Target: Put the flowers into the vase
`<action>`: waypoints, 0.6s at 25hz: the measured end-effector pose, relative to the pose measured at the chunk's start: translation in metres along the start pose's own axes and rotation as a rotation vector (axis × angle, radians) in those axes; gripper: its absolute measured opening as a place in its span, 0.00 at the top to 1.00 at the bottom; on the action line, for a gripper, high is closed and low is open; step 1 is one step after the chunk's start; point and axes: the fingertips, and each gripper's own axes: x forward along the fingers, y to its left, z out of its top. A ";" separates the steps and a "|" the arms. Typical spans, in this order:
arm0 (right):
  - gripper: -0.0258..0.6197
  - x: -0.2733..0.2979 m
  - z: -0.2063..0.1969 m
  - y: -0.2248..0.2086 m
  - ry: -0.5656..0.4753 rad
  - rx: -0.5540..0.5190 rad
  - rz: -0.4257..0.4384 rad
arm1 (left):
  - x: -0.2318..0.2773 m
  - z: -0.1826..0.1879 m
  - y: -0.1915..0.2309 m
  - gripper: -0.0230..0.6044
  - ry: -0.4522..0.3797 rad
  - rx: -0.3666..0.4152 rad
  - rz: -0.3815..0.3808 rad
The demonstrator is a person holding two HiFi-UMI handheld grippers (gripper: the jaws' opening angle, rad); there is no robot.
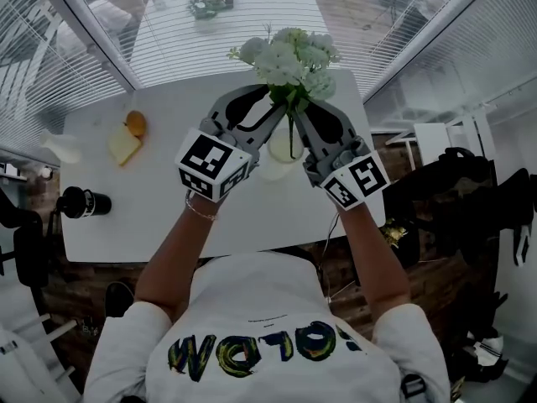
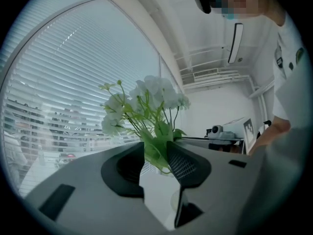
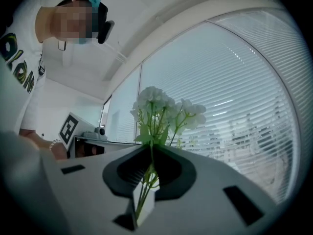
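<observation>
A bunch of white flowers [image 1: 294, 57] with green stems is held upright over the small pale vase [image 1: 278, 151] on the white table [image 1: 151, 217]. One stem runs down into the vase's mouth. My right gripper [image 1: 295, 107] is shut on the thin stems [image 3: 146, 182] below the blooms [image 3: 164, 106]. From the other side my left gripper [image 1: 275, 106] stands open around the leafy part [image 2: 157, 148], and the leaves fill the gap between its jaws. The vase's lower part is hidden by both grippers.
On the table's left part lie an orange fruit [image 1: 135, 124] and a yellow piece [image 1: 122, 147], with a black bottle [image 1: 83, 201] near the left front edge. A second table [image 1: 226, 23] with small items stands behind. Window blinds run on both sides.
</observation>
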 end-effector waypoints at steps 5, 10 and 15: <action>0.91 -0.004 -0.010 0.002 0.019 0.007 -0.003 | -0.001 -0.010 -0.002 0.72 0.016 -0.016 -0.003; 0.89 -0.010 -0.015 0.008 0.048 -0.019 -0.002 | -0.007 -0.017 -0.008 0.72 0.025 -0.022 -0.005; 0.87 -0.017 -0.023 0.016 0.102 -0.058 -0.007 | -0.015 -0.026 -0.015 0.72 0.034 -0.024 -0.006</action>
